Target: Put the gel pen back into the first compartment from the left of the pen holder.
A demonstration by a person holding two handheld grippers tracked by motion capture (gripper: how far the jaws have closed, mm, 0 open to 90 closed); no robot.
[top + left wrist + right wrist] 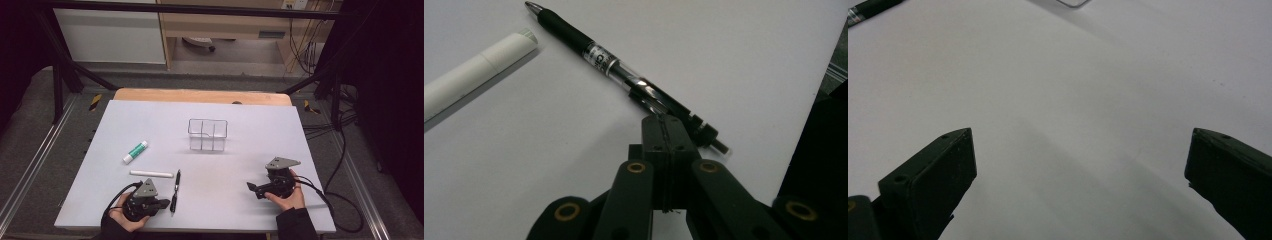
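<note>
The table [240,125] carried a clear divided organizer [207,135] near its middle, which serves as the landmark here. To the organizer's left and a little nearer the person lay a glue stick [135,151] with a green band, tilted. Nearer the person than the glue stick lay a white stick [151,174], crosswise, and just beside its right end a black pen [175,191] ran toward the person.

The left tongs [162,203] rested on the table at the near left, well apart from the organizer, held in the left hand [125,217]. In the left gripper view the jaws were pressed together with nothing between them, their tips [664,125] right at the pen [634,80] near its clip end; whether they touched it I cannot tell. The white stick [474,75] lay beyond.

The right tongs [252,187] sat to the near right of the organizer, held in the right hand [289,197]. In the right gripper view its jaws stood wide apart over bare table [1073,100], gripping nothing.
</note>
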